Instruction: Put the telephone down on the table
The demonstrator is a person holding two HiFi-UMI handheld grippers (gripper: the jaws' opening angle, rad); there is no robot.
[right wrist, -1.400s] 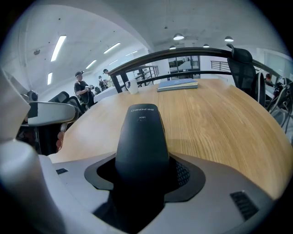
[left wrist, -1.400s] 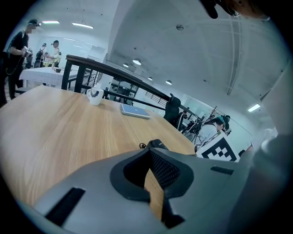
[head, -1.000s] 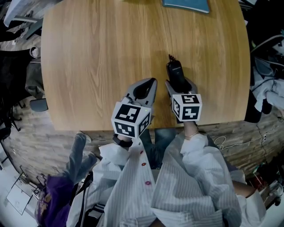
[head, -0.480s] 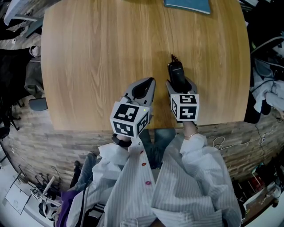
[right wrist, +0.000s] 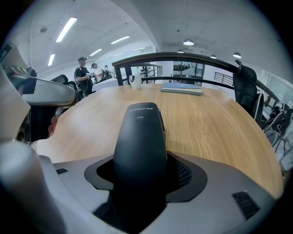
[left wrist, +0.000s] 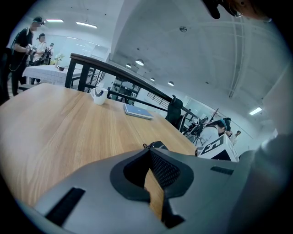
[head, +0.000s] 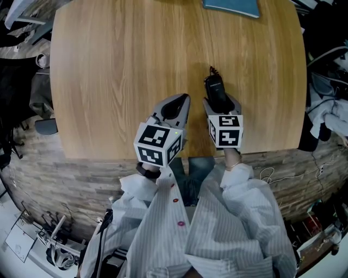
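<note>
A black telephone handset (head: pixel 215 87) sits between the jaws of my right gripper (head: pixel 221 102), which is shut on its near end. The handset (right wrist: pixel 139 137) points away from me over the wooden table (head: pixel 119 65), low above it; whether it touches the wood I cannot tell. In its own view the right gripper (right wrist: pixel 142 171) has dark pads pressing both sides of the handset. My left gripper (head: pixel 181 103) is just to the left, shut and holding nothing. From its own camera the left gripper (left wrist: pixel 153 157) shows only a thin sliver of wood between the pads.
A blue notebook (head: pixel 228 6) lies at the table's far edge, and a white mug (left wrist: pixel 98 95) stands further along that edge. A black office chair (right wrist: pixel 245 87) is beyond the table on the right. The table's near edge runs right under the marker cubes. People stand far off.
Both grippers and the handset have stayed almost where they were. A figure in purple at the lower left of the head view has gone out of sight.
</note>
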